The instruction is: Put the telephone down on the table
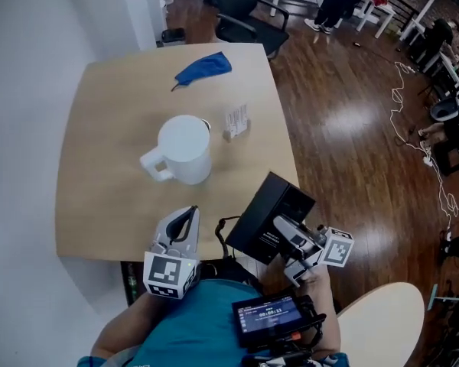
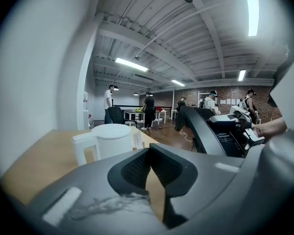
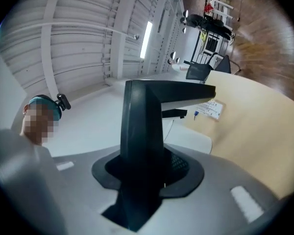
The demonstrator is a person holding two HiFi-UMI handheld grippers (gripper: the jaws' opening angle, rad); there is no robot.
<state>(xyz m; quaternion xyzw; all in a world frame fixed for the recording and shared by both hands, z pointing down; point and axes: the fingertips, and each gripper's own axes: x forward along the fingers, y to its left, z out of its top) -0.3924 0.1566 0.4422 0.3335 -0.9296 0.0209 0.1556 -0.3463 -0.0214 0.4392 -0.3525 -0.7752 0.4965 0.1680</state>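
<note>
- The worktop (image 1: 99, 167) is pale wood and fills the middle of the head view. Its near edge runs just in front of my body, and dark wooden floor (image 1: 352, 128) lies to its right.
- A black office chair (image 1: 241, 14) stands at the far side, its top cut off by the frame.
- The telephone (image 1: 271, 216) is a black slab held tilted in the air, just off the near right corner. It is not resting on the wood. I cannot make out which face is up.
- A white jug (image 1: 185, 150) stands upright mid-worktop with its handle toward me, between the tools and the far edge.
- My right tool (image 1: 284, 229) points roughly level and is clenched on the telephone's edge. In the right gripper view the slab fills the gap between the jaws.
- My left tool (image 1: 188, 217) hovers over the near edge, aimed at the jug. Its jaws are closed tip to tip on nothing.
- A crumpled blue cloth (image 1: 205, 67) lies near the far edge.
- A small white card (image 1: 237, 121) lies just right of the jug, its print too small to read.
</note>
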